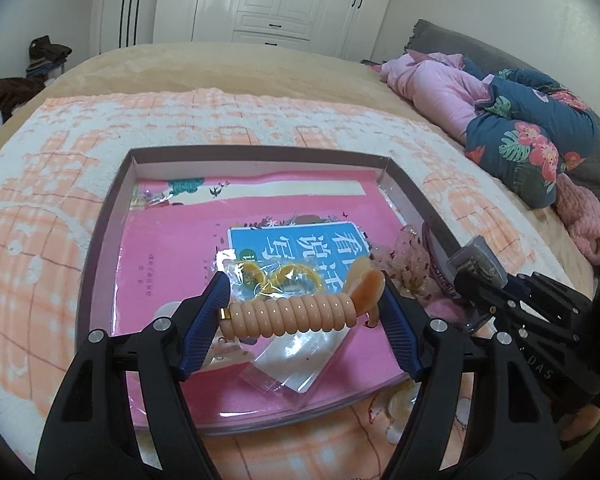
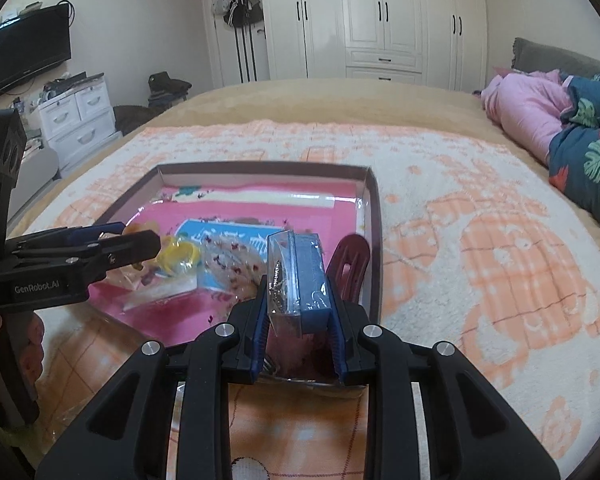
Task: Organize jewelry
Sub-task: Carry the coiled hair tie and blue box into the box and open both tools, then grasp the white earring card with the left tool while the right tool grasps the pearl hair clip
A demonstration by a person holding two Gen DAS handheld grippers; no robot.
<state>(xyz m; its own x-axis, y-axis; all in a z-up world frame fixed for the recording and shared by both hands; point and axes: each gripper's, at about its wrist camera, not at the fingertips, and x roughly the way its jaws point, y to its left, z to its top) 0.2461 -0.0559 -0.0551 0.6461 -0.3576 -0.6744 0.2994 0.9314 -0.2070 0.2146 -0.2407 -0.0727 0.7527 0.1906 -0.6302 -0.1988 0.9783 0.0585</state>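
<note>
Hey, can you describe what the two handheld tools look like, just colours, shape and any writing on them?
Both match: the left tool and right tool have black plastic linkage arms with cut-out slots and round silver screws, ending in two fingers with ribbed blue pads. The right wrist view shows white "GenRobot.AI" lettering on the left tool's side. No cables are visible, and no sleeves.

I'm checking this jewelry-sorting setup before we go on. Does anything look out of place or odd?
Yes: a pink book lines the tray, not jewelry. The left gripper holds a peach spiral hair tie and the right gripper a clear jewelry box. No spills or damage are visible.
</note>
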